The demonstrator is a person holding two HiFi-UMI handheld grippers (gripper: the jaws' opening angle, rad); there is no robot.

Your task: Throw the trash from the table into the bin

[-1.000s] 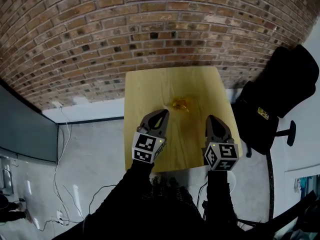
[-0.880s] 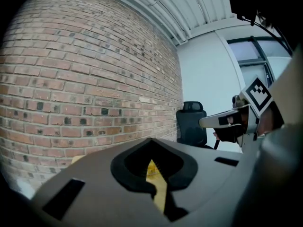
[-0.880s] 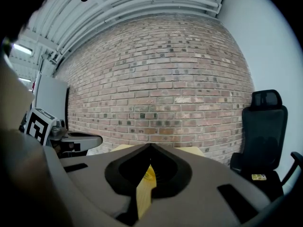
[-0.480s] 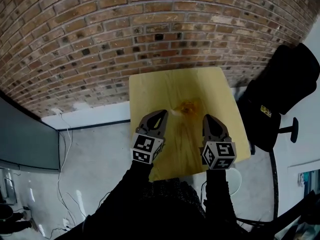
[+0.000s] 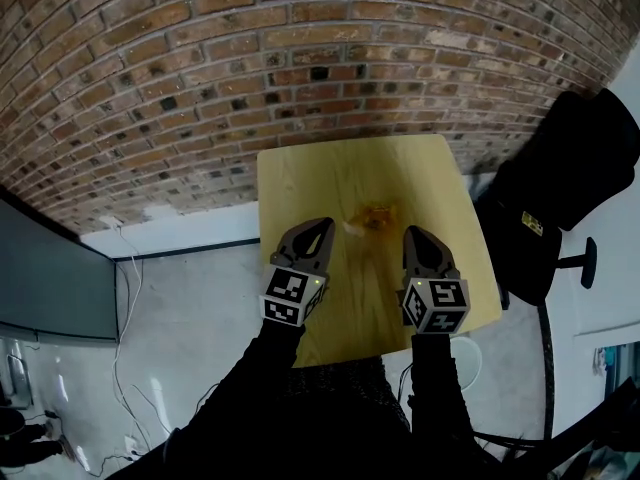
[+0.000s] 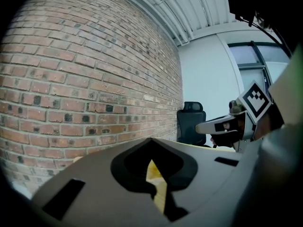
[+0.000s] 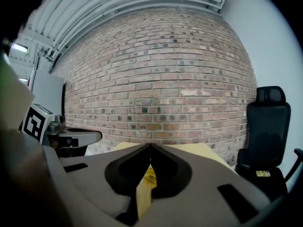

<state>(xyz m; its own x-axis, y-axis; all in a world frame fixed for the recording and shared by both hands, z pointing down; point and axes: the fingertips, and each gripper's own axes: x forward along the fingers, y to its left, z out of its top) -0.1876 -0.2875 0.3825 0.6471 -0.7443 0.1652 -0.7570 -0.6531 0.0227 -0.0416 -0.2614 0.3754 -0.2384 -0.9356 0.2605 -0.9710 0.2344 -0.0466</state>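
A crumpled yellow wrapper (image 5: pixel 374 215) lies near the middle of the small wooden table (image 5: pixel 330 168). My left gripper (image 5: pixel 325 224) hovers over the table just left of the wrapper, its jaws meeting at the tip with nothing between them. My right gripper (image 5: pixel 413 232) is just right of the wrapper, shut and empty. In the right gripper view, the wrapper (image 7: pixel 150 176) shows through the slit below the closed tips (image 7: pixel 150 145), with the left gripper (image 7: pixel 80 136) off to the left. The left gripper view shows its own tips (image 6: pixel 151 140) and the right gripper (image 6: pixel 213 126).
A brick wall (image 5: pixel 250 58) stands behind the table. A black office chair (image 5: pixel 570 168) sits close to the table's right side. Cables (image 5: pixel 125 298) run over the floor on the left. A white round thing (image 5: pixel 466 360) shows on the floor by the table's near right corner.
Both grippers have moved forward over the table and now sit on either side of the wrapper. Their jaws stayed closed.
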